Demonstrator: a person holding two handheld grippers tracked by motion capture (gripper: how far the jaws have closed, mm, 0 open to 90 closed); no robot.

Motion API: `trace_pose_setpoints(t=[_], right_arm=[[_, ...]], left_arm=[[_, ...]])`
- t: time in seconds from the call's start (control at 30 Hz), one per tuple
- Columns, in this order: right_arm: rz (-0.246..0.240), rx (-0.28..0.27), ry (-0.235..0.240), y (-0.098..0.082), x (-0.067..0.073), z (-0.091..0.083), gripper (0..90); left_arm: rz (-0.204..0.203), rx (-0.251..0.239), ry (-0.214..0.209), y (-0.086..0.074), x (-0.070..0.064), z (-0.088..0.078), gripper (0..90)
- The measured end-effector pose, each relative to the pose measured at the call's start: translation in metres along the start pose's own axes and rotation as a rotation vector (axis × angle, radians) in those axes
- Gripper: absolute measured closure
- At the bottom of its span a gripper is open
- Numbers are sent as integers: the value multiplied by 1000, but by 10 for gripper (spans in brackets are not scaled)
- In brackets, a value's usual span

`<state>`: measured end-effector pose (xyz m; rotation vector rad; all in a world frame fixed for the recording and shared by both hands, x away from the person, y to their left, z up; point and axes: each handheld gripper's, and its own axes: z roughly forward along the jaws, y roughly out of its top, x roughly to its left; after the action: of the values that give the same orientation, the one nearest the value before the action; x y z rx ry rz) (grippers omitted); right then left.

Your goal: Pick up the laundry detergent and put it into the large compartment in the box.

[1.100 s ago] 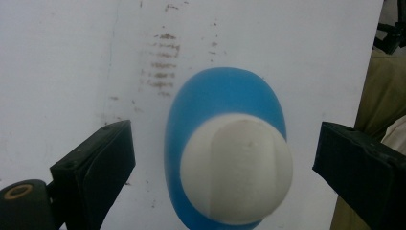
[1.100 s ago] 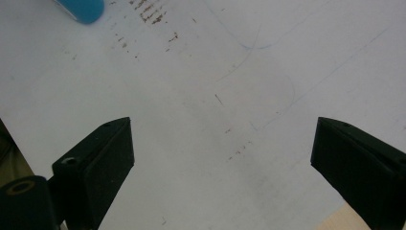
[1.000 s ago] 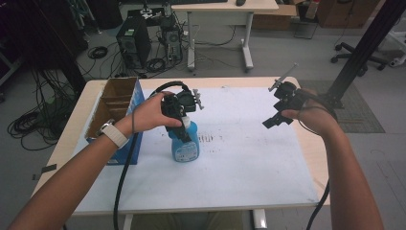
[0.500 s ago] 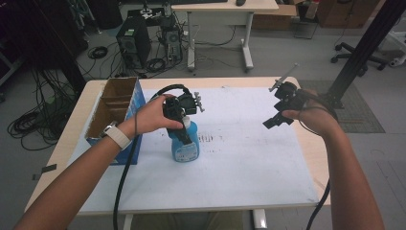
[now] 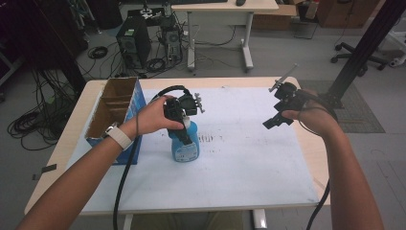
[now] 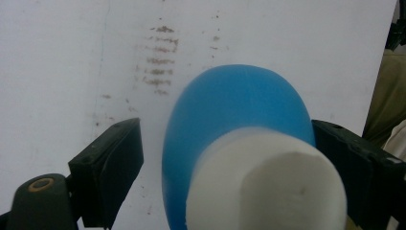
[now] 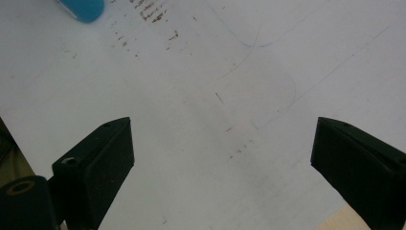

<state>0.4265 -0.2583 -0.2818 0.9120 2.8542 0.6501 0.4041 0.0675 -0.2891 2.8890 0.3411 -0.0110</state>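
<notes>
The left gripper (image 6: 239, 167) stood directly over a blue bottle (image 5: 184, 143), its two black jaws straddling the bottle's white cap (image 6: 265, 184). The jaws had just been closing, with the cap between them; in the left gripper view one jaw lay against or just beside the blue shoulder, while a visible gap remained at the other, so no grip was yet made. The bottle stood upright on the white sheet (image 5: 249, 158) covering the table (image 5: 306, 201), its long axis vertical and in line with the gripper's approach from above. The coming move was judged to turn on this alignment: the cap sat off-centre between the jaws, nearer one than the other. The right gripper (image 5: 277, 117) was held well apart from the bottle, above the sheet's far right part, with its jaws wide and nothing between them; its own view looked down on bare sheet, the bottle's base (image 7: 81, 8) at the frame's top corner. An open cardboard box (image 5: 112, 112) stood to the left of the bottle, near the left hand (image 5: 153, 117).
</notes>
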Motion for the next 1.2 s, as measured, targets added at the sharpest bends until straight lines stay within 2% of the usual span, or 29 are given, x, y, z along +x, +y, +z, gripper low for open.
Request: trace_pose_setpoints(t=[0.9, 1.2], right_arm=[[3, -2, 0, -1, 0, 0, 76], [0, -3, 2, -1, 0, 1, 76]], left_arm=[[1, 4, -21, -1, 1, -1, 367], [-8, 4, -19, -1, 1, -1, 370]])
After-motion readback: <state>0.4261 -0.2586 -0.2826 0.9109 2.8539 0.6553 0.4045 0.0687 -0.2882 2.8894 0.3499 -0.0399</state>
